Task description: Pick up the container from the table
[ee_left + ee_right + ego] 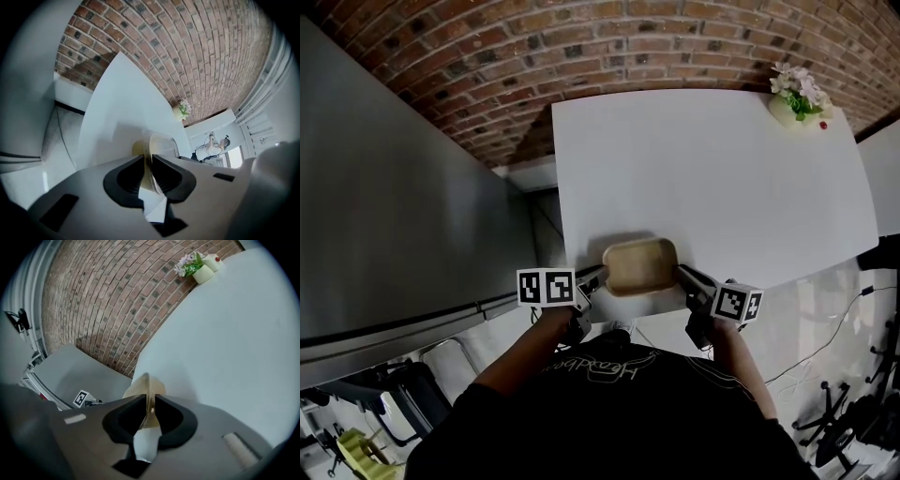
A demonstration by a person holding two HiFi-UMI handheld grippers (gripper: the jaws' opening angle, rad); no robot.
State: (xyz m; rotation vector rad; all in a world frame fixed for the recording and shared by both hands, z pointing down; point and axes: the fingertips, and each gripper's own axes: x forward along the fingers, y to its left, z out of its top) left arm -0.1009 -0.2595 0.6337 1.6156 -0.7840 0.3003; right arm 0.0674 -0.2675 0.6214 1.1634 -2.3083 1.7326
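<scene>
The shallow tan container (640, 266) lies at the near edge of the white tabletop (712, 169), directly in front of the person. The left tool (596, 276) has its jaws clamped on the container's left rim, and the right tool (684, 274) pinches the right rim (each wall sits between black pads). A small flower pot (797, 98) stands well apart at the far corner.

Only upside-down print on the black shirt (600, 370), too blurred to read
</scene>
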